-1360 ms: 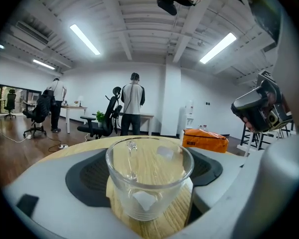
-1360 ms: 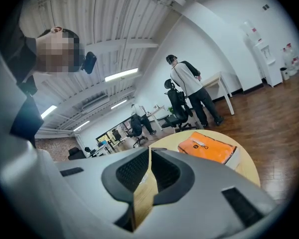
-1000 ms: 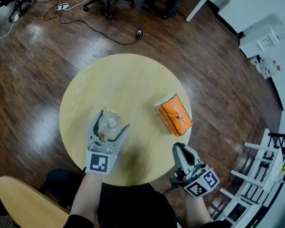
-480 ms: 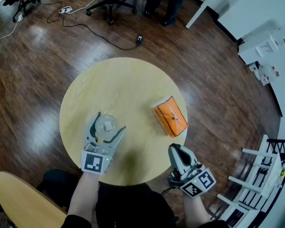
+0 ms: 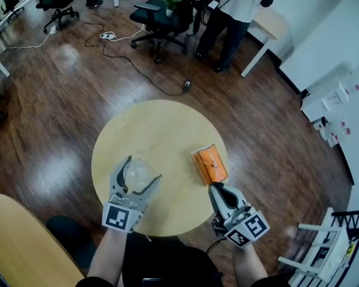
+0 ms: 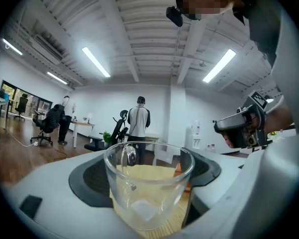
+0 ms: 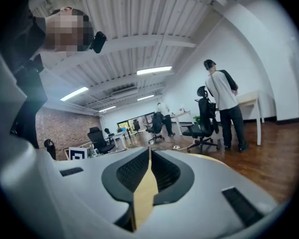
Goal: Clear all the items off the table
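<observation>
A clear glass cup [image 5: 136, 172] with a handle sits between the jaws of my left gripper [image 5: 141, 171], which is shut on it over the near left part of the round wooden table [image 5: 161, 127]. In the left gripper view the cup [image 6: 149, 183] stands upright and empty, with the dark pads [image 6: 87, 183] against its sides. An orange packet [image 5: 209, 165] lies on the table's right side. My right gripper [image 5: 217, 188] hangs shut and empty just short of the packet's near end. In the right gripper view, the right gripper [image 7: 149, 151] has its jaws together.
A light wooden surface [image 5: 24, 238] is at the lower left. Beyond the table stand an office chair [image 5: 161, 14], a person [image 5: 233, 11] and a white desk [image 5: 269, 26]. A cable and power strip [image 5: 107, 36] lie on the floor. White boxes [image 5: 332, 100] and a white rack [image 5: 323, 250] are on the right.
Both grippers have risen, the left one still carrying the cup. The right gripper has rolled and come closer to the orange packet. The head view has pulled back and shows more of the room.
</observation>
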{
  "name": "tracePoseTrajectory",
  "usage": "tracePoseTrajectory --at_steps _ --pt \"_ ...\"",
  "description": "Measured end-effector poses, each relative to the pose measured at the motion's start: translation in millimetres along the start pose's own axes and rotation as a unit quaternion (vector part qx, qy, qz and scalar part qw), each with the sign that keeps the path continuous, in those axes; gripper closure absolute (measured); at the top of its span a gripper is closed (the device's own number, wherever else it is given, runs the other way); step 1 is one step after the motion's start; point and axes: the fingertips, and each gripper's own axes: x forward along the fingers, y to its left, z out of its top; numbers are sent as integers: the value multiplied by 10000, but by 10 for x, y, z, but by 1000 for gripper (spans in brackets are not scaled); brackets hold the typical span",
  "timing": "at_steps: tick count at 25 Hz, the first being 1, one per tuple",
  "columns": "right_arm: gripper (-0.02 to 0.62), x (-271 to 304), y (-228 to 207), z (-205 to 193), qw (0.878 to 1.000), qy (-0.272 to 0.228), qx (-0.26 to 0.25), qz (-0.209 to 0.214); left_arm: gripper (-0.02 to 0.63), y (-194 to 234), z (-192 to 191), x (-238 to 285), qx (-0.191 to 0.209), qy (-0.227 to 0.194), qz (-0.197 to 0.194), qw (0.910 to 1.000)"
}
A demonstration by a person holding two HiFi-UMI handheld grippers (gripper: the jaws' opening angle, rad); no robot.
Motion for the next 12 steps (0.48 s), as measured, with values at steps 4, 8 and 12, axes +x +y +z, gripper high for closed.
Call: tracePoseTrajectory --at_steps 4,8,12 --pt "577 278 348 245 9976 -163 -367 557 186 167 417 -397 238 -414 378 9981" --pt "577 593 968 323 9904 -242 -429 1290 186 369 802 -1024 387 -530 851 9942" --pt "577 864 1799 384 9761 -265 -633 2061 186 562 1209 -1723 402 -830 1454 9851"
